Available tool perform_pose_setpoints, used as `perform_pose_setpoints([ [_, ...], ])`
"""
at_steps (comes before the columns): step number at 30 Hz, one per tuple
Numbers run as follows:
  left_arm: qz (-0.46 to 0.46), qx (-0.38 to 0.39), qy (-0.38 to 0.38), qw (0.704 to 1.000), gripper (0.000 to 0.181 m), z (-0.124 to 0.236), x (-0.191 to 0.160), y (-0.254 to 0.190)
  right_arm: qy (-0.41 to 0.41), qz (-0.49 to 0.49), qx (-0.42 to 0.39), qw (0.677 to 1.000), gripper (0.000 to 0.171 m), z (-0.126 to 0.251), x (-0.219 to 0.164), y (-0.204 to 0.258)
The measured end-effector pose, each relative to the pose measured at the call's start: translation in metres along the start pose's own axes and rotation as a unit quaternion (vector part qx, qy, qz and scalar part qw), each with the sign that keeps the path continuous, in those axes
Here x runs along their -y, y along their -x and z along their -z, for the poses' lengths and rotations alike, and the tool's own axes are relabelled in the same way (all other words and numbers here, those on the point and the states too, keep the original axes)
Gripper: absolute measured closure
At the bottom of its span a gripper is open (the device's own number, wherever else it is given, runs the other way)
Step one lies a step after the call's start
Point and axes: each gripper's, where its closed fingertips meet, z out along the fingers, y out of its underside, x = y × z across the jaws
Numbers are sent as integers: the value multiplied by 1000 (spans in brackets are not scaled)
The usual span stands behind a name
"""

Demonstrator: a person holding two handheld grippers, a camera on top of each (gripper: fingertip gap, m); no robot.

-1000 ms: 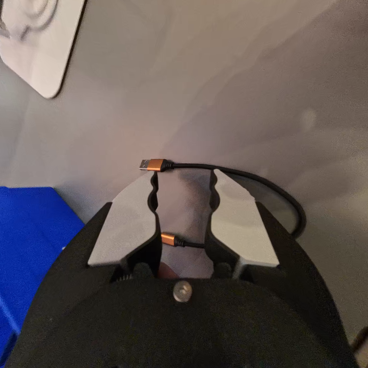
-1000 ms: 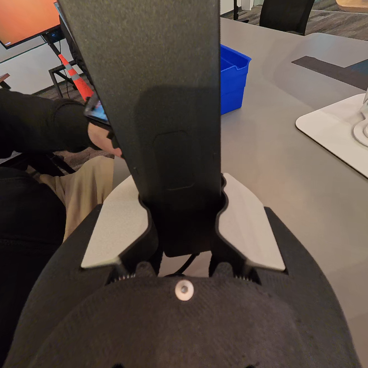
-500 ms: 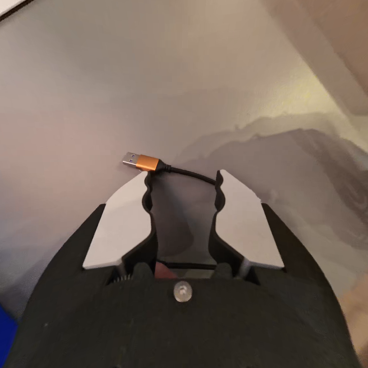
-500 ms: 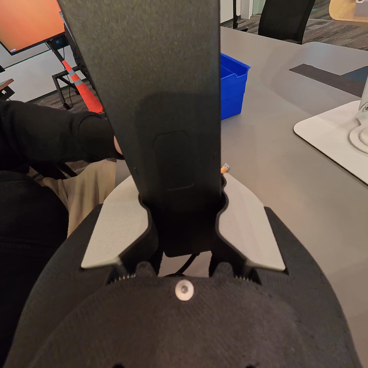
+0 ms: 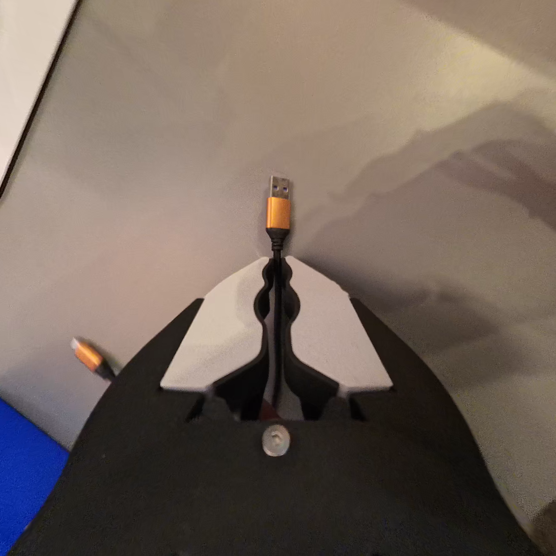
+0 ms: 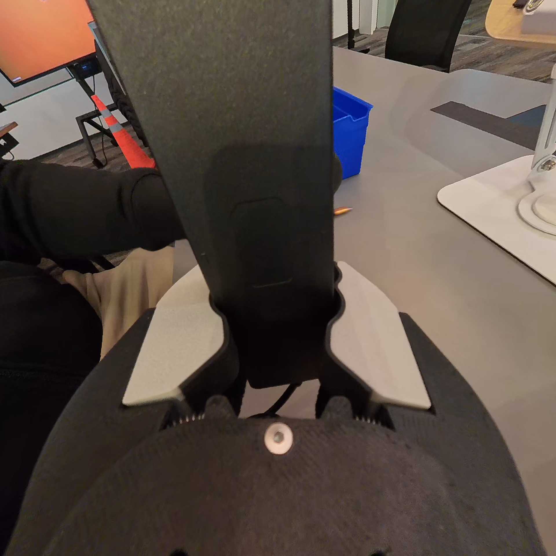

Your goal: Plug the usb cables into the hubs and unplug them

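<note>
The left gripper [image 5: 277,258] has its jaws pinched on a thin black USB cable [image 5: 276,316] just behind its orange metal plug [image 5: 278,213]. The plug's silver tip points straight ahead, held just above the grey tabletop [image 5: 180,150]. A second orange plug [image 5: 88,358] lies on the tabletop near a blue plastic bin [image 5: 27,463].

The right gripper [image 6: 272,285] has its jaws clamped on a long, flat black hub [image 6: 225,120], which stands up and away from the camera; its ports cannot be seen. A person's black sleeve [image 6: 84,207] reaches behind it.

The step in hand appears to be bringing plug to hub. To do it well, grip nearer the orange shell, since the cable may bend when pushed, line the tip square with a port, and brace the hub firmly.
</note>
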Motion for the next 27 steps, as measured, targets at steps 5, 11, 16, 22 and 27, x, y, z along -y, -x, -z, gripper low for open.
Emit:
perform_pose_setpoints([
  [5,-104,2,-5,995,152,7,-3,-7,-2,-2,2,1000,104,0,0,-1],
  [11,-134,28,-39,990,168,0,8,-5,0,-1,1,1000,104,0,0,0],
  [16,-161,70,-50,983,174,-2,11,4,-3,-3,-2,1000,104,2,0,-2],
  [22,-147,48,-74,985,174,14,7,0,-14,-3,13,1000,104,3,2,1],
  [27,-98,-9,-142,985,174,56,17,-6,-33,-9,43,998,104,4,3,6],
])
